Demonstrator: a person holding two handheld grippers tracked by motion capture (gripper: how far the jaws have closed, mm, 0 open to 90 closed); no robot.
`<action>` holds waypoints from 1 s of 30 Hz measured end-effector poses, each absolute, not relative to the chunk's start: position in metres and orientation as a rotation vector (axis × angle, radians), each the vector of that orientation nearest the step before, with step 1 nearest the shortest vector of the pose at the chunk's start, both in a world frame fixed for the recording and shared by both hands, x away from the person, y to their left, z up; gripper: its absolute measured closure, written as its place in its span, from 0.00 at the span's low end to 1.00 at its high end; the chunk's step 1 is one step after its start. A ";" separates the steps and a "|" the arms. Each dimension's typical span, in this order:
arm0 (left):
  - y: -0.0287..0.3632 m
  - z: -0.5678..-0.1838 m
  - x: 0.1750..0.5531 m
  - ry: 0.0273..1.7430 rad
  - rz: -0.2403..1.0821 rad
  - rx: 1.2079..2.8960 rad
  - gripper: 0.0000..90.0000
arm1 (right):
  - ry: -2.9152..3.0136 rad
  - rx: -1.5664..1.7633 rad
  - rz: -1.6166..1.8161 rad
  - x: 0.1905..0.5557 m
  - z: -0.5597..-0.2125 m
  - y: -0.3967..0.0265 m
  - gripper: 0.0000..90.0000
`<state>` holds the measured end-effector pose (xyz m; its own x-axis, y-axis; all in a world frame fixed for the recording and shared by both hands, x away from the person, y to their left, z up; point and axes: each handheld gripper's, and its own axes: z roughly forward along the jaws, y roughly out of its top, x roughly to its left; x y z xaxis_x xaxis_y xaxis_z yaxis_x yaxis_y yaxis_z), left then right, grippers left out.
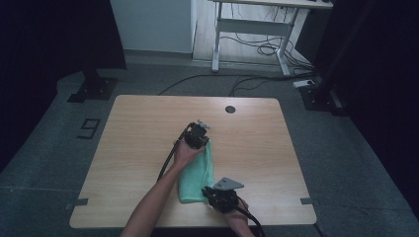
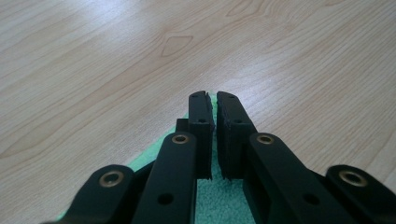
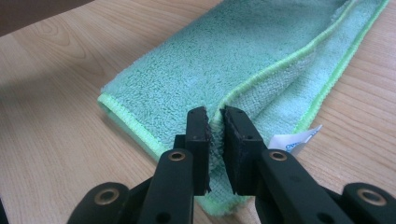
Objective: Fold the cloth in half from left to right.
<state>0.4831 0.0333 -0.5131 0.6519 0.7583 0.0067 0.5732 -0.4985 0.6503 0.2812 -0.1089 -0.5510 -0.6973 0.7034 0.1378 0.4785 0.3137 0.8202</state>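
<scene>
A green microfibre cloth lies folded into a long strip near the middle front of the wooden table. My left gripper is at the strip's far end. In the left gripper view that gripper has its jaws nearly together, with a thin corner of the cloth pinched between them. My right gripper is at the near end. In the right gripper view it is shut on the hemmed upper edge of the cloth, beside a white label.
A round cable hole sits near the table's far edge. Beyond the table stands a white desk frame with cables on the floor. Bare wood lies to the left and right of the cloth.
</scene>
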 end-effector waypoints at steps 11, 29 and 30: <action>0.028 -0.511 0.477 0.993 0.385 2.247 0.89 | 2.373 1.090 1.286 0.279 -0.551 -0.113 0.86; 0.052 -0.494 0.467 0.991 0.432 2.154 0.70 | 2.413 1.069 1.265 0.275 -0.550 -0.124 0.75; 0.052 -0.494 0.467 0.991 0.432 2.154 0.70 | 2.412 1.068 1.260 0.274 -0.550 -0.125 0.74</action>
